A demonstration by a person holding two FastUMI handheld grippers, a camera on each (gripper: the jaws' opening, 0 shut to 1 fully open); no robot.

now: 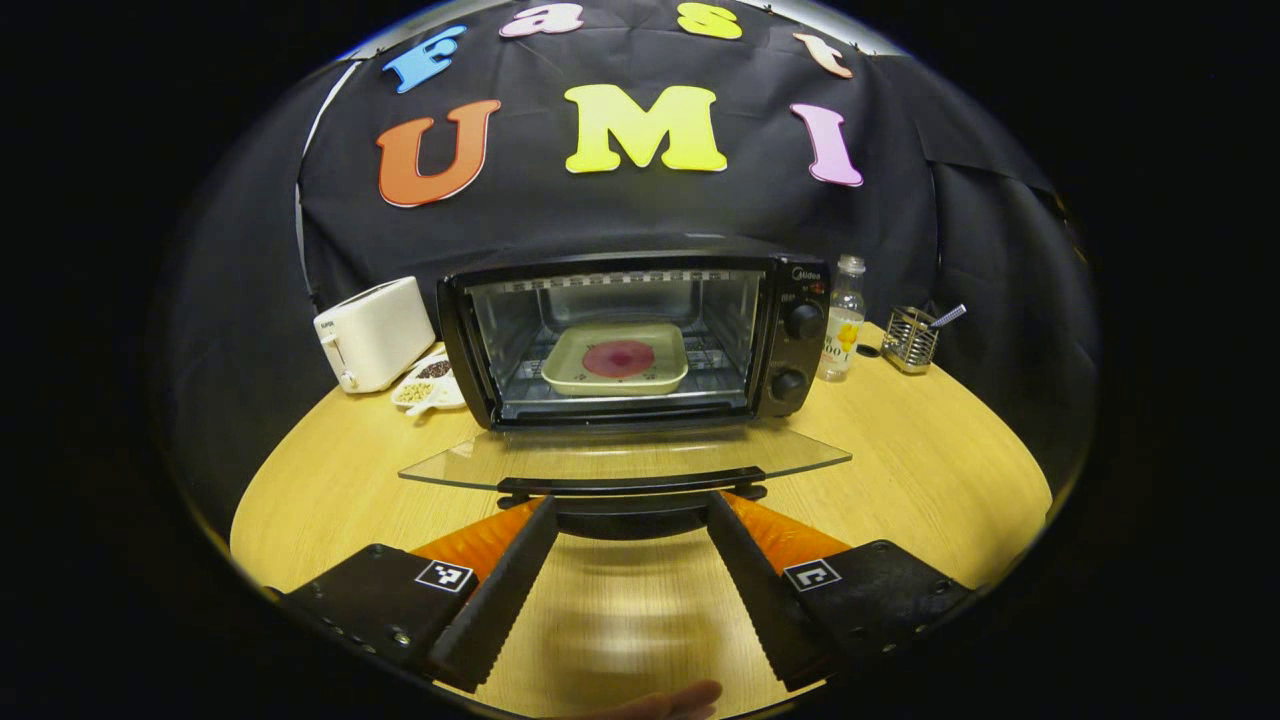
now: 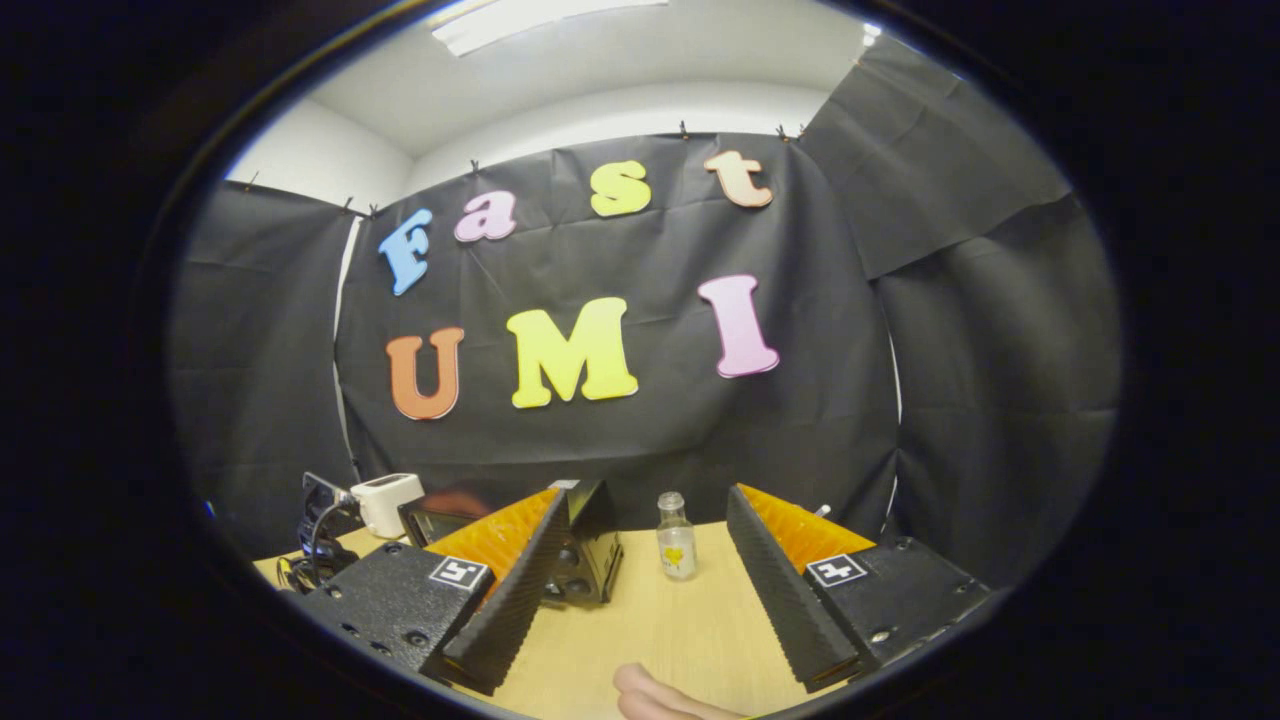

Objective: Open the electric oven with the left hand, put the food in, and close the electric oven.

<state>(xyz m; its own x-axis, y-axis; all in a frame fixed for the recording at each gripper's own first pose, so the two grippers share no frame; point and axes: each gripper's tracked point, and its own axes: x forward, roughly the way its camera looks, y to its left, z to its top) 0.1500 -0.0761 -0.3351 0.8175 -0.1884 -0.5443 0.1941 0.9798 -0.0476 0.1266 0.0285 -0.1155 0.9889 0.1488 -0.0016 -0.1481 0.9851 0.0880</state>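
The black electric oven [image 1: 640, 340] stands at the back of the table with its glass door [image 1: 625, 458] folded down flat. Inside, on the rack, sits a cream baking dish holding a round red food [image 1: 617, 358]. My left gripper [image 1: 632, 508] is open, its two fingers flanking the door's dark handle [image 1: 630, 488] without pressing on it. In the right gripper view, my right gripper [image 2: 645, 497] is open and holds nothing, raised and aimed at the wall. Part of the oven [image 2: 592, 545] shows behind its left finger.
A white toaster [image 1: 375, 333] and a divided dish of seeds [image 1: 425, 385] stand left of the oven. A small clear bottle [image 1: 843, 320] and a wire utensil holder [image 1: 910, 340] stand to its right. The round wooden table [image 1: 930, 470] is bare in front.
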